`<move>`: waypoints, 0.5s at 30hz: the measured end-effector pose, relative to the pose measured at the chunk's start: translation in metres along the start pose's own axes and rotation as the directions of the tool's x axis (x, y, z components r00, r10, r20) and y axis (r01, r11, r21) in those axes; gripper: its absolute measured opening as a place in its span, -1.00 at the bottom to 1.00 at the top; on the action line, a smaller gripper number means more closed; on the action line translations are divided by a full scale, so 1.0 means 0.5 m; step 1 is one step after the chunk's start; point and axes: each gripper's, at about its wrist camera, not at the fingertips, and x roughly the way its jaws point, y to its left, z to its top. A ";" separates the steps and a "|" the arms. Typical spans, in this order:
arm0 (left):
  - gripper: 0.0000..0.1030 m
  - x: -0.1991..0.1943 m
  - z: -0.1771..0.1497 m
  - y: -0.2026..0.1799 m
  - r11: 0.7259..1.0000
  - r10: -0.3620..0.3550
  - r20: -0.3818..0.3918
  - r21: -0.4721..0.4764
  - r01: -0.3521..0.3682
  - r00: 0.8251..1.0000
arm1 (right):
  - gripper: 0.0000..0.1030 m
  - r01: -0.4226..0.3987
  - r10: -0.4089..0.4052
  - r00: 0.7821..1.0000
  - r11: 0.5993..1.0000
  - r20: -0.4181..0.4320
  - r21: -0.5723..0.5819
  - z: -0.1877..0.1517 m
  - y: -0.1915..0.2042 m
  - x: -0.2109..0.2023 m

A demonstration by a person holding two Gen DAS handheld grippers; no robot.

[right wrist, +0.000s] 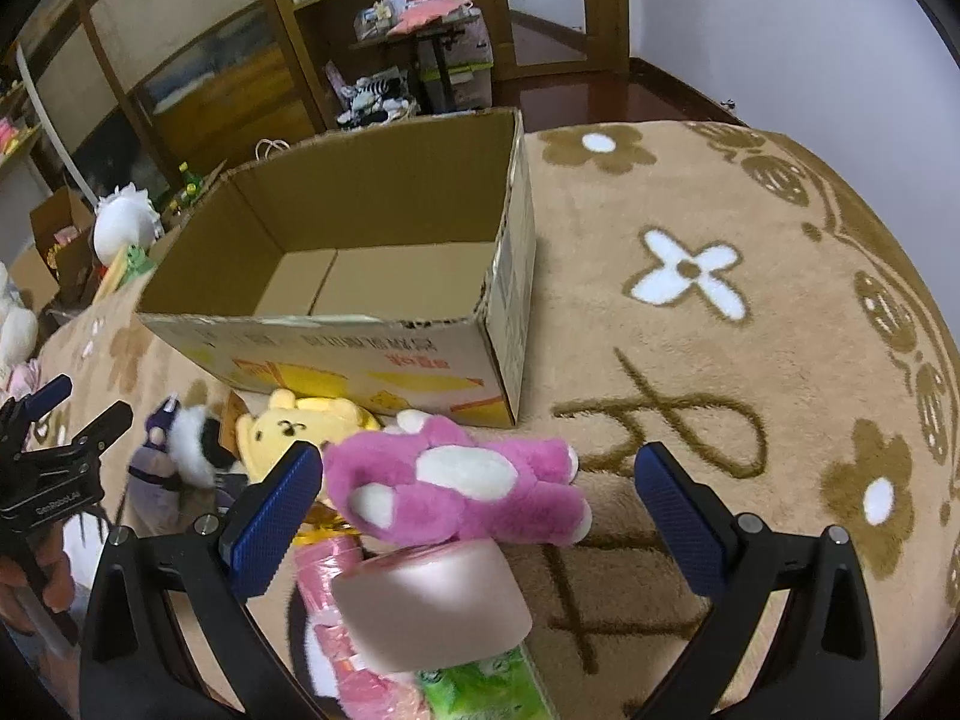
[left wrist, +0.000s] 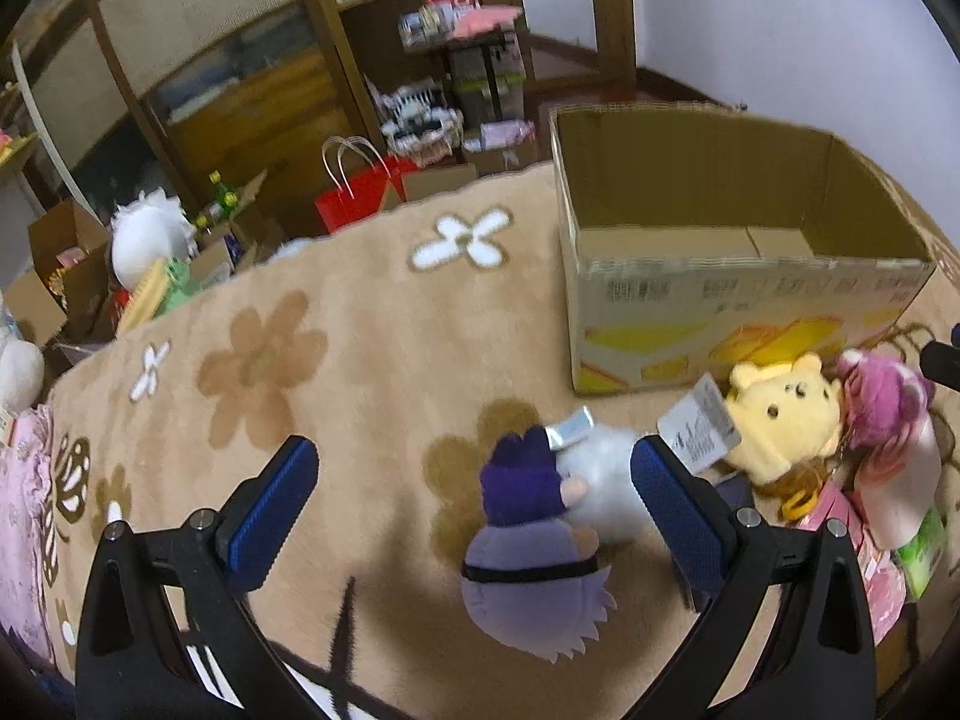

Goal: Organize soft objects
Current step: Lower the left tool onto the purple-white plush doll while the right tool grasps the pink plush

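Observation:
A purple-and-grey plush doll (left wrist: 534, 546) with a white fluffy part lies on the beige rug between the open fingers of my left gripper (left wrist: 474, 474), untouched. To its right lie a yellow bear plush (left wrist: 780, 420) and a pink bear plush (left wrist: 882, 402). In the right wrist view the pink bear (right wrist: 462, 486) lies between the open fingers of my right gripper (right wrist: 480, 480), above a pale pink roll (right wrist: 432, 600). The yellow bear (right wrist: 300, 426) and the purple doll (right wrist: 162, 462) lie to the left. An open cardboard box (right wrist: 360, 276) stands behind them, nothing visible inside.
Pink and green packets (right wrist: 468, 690) lie under the pink roll. My left gripper (right wrist: 54, 462) shows at the left edge, held by a hand. Beyond the rug stand a red paper bag (left wrist: 354, 198), boxes of toys (left wrist: 144, 258) and wooden shelves (left wrist: 384, 30).

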 end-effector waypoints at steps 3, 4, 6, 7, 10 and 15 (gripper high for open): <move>1.00 0.014 -0.016 0.000 0.999 -0.030 -0.045 -0.021 0.029 0.999 | 1.00 -0.002 0.002 1.000 1.000 -0.012 -0.015 -0.003 0.002 0.017; 1.00 0.019 -0.021 -0.002 0.999 -0.036 -0.061 -0.025 0.035 0.997 | 1.00 -0.004 0.003 1.000 1.000 -0.015 -0.022 -0.004 0.003 0.021; 1.00 0.027 -0.028 -0.005 0.998 -0.052 -0.085 -0.028 0.050 0.995 | 1.00 -0.009 0.008 1.000 0.999 -0.025 -0.033 -0.008 0.006 0.031; 1.00 0.031 -0.030 -0.007 0.998 -0.060 -0.094 -0.028 0.058 0.994 | 1.00 -0.011 0.010 0.999 0.999 -0.032 -0.037 -0.010 0.008 0.036; 1.00 0.043 -0.040 -0.012 0.998 -0.060 -0.123 -0.022 0.058 0.991 | 1.00 -0.005 0.002 0.998 0.998 -0.062 -0.058 -0.018 0.014 0.055; 1.00 0.060 -0.052 -0.020 0.997 -0.077 -0.165 -0.014 0.075 0.983 | 1.00 -0.022 0.018 0.997 0.999 -0.080 -0.049 -0.024 0.014 0.075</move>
